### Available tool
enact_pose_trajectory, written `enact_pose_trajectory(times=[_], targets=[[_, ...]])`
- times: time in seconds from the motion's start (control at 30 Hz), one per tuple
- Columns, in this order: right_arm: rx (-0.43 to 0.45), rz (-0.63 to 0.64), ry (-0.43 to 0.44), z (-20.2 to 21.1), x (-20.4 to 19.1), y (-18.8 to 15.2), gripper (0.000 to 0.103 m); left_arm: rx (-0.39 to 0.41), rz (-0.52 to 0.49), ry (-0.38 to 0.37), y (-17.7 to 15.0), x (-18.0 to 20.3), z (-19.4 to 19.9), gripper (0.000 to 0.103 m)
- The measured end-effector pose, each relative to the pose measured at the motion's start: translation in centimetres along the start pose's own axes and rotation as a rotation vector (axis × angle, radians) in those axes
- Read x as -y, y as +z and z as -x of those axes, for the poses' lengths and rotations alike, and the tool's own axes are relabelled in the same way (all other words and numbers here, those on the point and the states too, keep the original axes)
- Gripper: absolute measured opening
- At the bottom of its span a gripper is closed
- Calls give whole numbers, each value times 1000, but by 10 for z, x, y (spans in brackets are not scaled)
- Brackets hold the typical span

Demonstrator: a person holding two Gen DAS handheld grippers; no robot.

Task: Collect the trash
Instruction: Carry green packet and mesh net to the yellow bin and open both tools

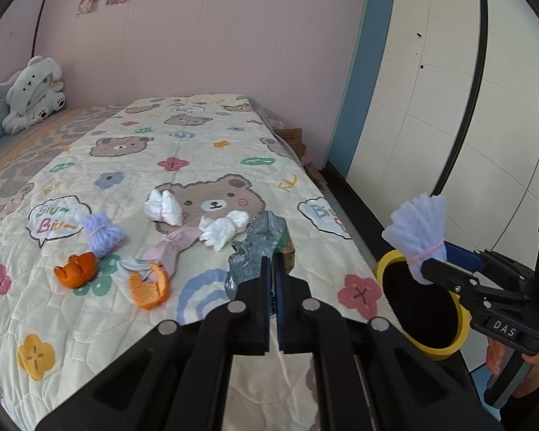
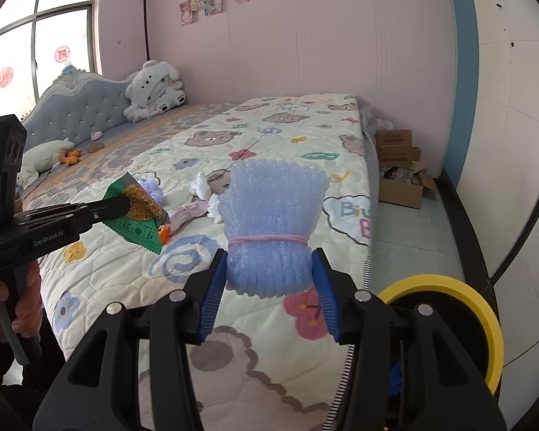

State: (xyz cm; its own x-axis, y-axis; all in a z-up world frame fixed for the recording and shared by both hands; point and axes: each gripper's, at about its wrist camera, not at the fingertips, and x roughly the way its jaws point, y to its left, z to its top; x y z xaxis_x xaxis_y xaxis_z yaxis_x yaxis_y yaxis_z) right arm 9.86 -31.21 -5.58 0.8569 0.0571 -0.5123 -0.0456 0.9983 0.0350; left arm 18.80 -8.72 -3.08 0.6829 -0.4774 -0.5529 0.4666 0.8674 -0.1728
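Right gripper [image 2: 268, 289] pinches foam bundle [image 2: 271, 222], poised beside yellow bin [image 2: 485, 319], not yet dropped. Left gripper [image 1: 272, 287] clamps snack wrapper [image 1: 258, 244]. Left on quilt [image 1: 90, 323]: two peels [image 1: 76, 269], tissues [image 1: 163, 207], second foam bundle [image 1: 102, 233]. Roughly midway.

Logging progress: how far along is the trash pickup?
Done: can't confirm; the yellow bin's inside is too dark. In hand: right claw grips a purple foam bundle near the bin; left claw pinches a snack wrapper. Left on the bed: another purple bundle, two orange peels, white tissues, a pink bundle.
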Motion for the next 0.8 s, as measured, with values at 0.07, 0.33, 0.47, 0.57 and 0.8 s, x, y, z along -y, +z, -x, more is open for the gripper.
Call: enact_pose_trajectory(times=[0.07,0.33,0.47,0.57,0.8], targets=[[11,-9,-27,9,12,-2,46,2,-27,-22,3,17,-5,2],[25,-59,-121,33,62,-8,47,-10,-110,-104,16,75,-30,2],[25,-93,-162,39,85,-13,47,-21,-138,-146,21,99,-46,2],[17,-120,-189,41,102,-17,47,-39,-163,-180,21,118,-60,2],[-13,-177,-238,37,138,-29,47,-88,-204,-236,19,155,-96,2]])
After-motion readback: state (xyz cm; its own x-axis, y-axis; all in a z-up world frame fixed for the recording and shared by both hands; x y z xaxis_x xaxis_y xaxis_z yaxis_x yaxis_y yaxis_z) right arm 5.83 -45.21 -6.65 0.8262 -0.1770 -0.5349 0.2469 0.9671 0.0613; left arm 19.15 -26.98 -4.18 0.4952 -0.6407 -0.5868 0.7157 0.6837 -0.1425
